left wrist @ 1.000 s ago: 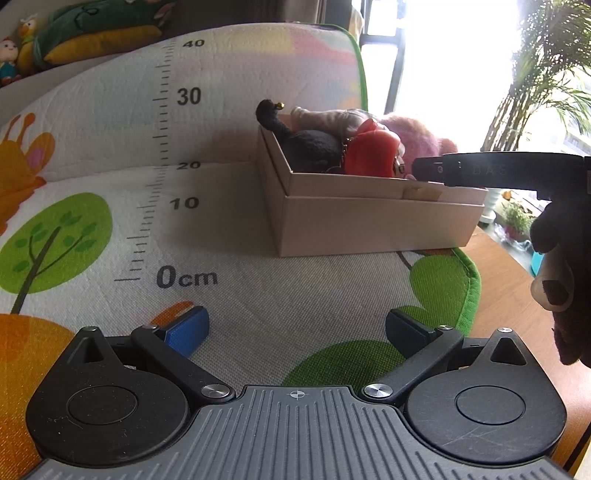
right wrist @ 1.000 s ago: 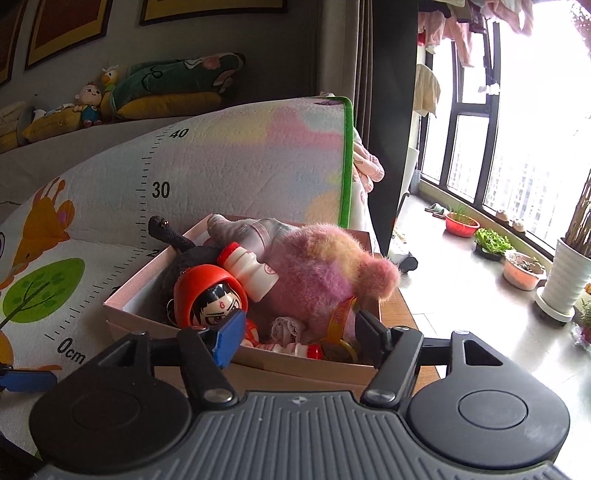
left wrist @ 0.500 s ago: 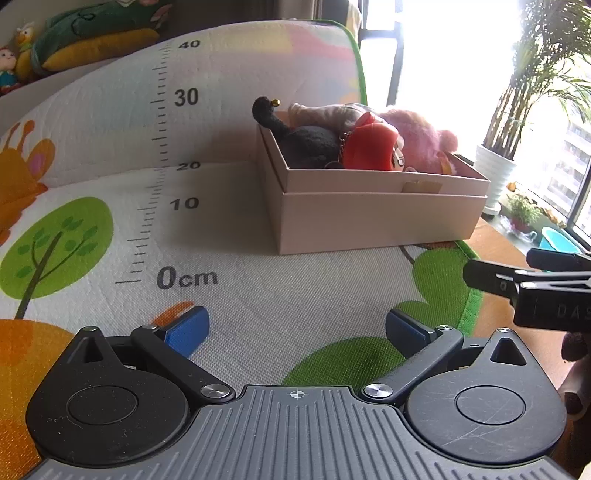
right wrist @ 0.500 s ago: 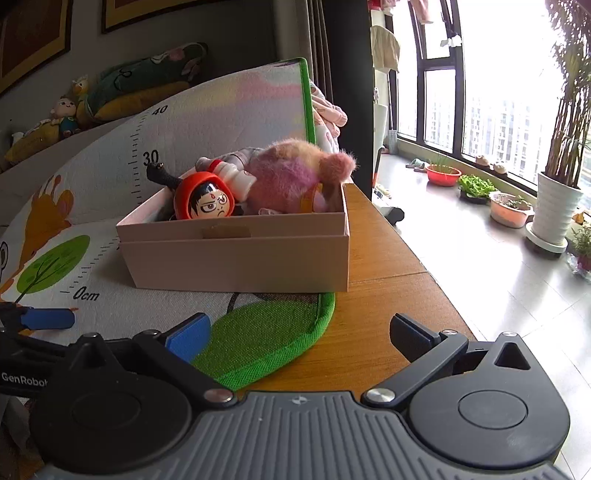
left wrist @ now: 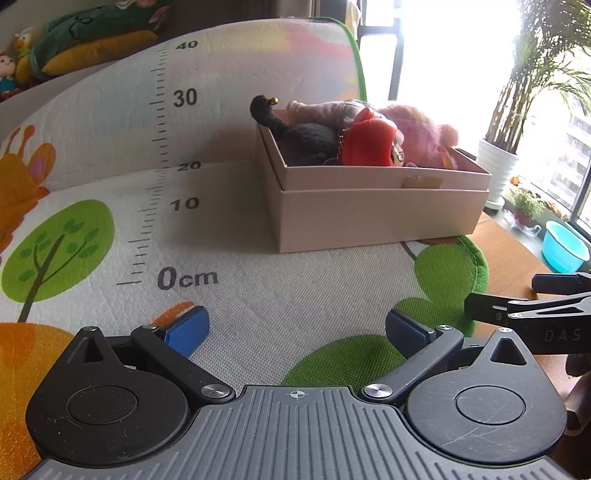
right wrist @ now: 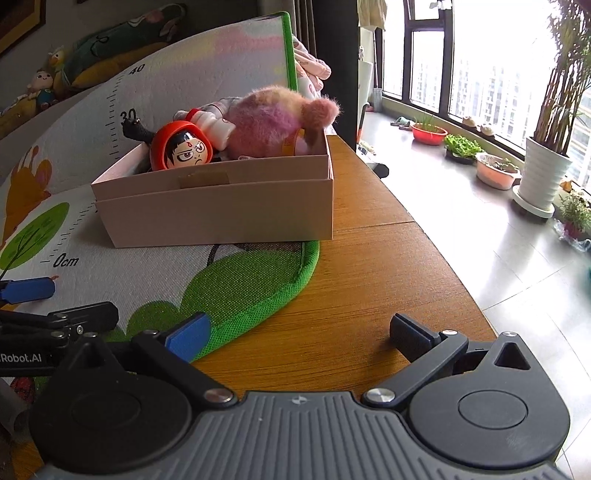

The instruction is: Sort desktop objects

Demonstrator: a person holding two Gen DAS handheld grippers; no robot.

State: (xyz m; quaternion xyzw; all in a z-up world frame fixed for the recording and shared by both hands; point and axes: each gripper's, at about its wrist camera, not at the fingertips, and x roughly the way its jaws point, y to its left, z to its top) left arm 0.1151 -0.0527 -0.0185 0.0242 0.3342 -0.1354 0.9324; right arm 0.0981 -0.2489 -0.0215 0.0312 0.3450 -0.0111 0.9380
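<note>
A pale cardboard box [left wrist: 376, 216] [right wrist: 221, 206] sits on the printed play mat [left wrist: 280, 291] [right wrist: 236, 280]. It holds a red-hooded doll head [left wrist: 369, 144] [right wrist: 183, 147], a pink fluffy toy [left wrist: 421, 127] [right wrist: 273, 118], a black plush [left wrist: 303, 138] and a white bottle [right wrist: 208, 123]. My left gripper [left wrist: 297, 326] hovers open over the mat, well short of the box, nothing between its fingers. My right gripper [right wrist: 295, 336] stands open and empty over the wooden tabletop [right wrist: 369, 280], near the mat's green edge. Each gripper shows at the edge of the other's view.
The mat curls up behind the box, printed with a ruler scale. Plush toys [left wrist: 92, 35] lie on a ledge behind. To the right the table edge drops to a tiled floor with potted plants [right wrist: 543, 173] and a blue basin [left wrist: 563, 247] by the window.
My right gripper has pulled back from over the box and dropped low beside the left one, now over the bare wood. The left gripper has stayed put.
</note>
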